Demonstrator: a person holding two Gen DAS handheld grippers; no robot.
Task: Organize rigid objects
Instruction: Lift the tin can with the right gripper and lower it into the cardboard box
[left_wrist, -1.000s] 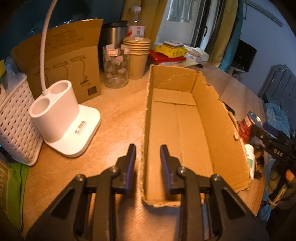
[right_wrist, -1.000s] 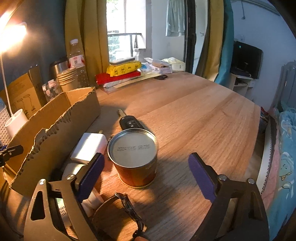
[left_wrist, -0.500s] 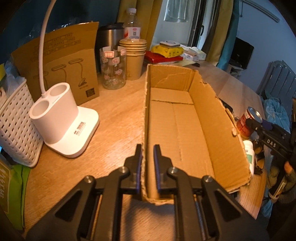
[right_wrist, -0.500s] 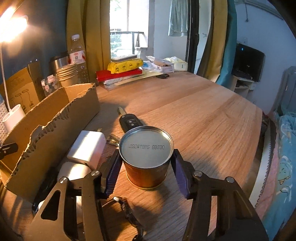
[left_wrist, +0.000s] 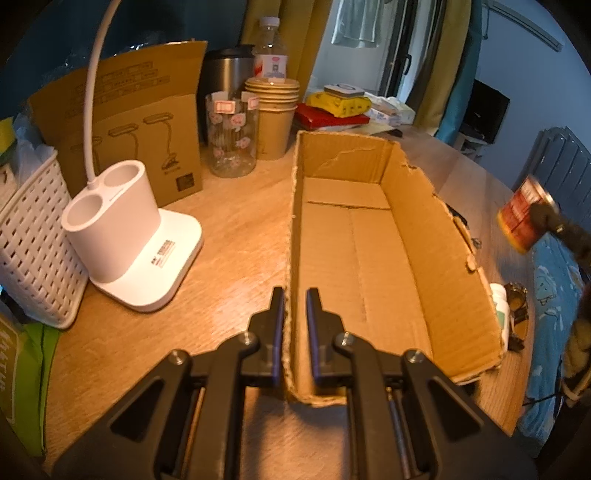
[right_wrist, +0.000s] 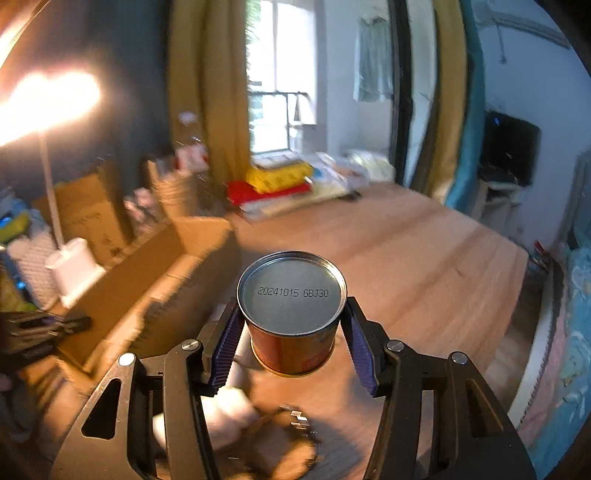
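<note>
1. The left gripper (left_wrist: 295, 321) is pinching the near left wall of the cardboard box (left_wrist: 369, 258), its jaws closed on the cardboard edge, which looks like steadying the box on the bench (left_wrist: 240, 221).
2. The right gripper (right_wrist: 291, 332) is gripping the tin can (right_wrist: 291, 317) by its sides, jaws clamped on it, and the can is hanging clear of the bench, upright, to the right of the box.
3. The box is sitting empty, so nothing is sorted into it yet; the can is probably the first item going in.
4. A white bottle (left_wrist: 500, 306) and a dark strap-like object (left_wrist: 517, 295) are lying on the bench just beside the right wall of the box, apparently waiting to be collected.
5. The white lamp base (left_wrist: 129, 243) and white basket (left_wrist: 33, 243) are standing left of the box, untouched.
</note>
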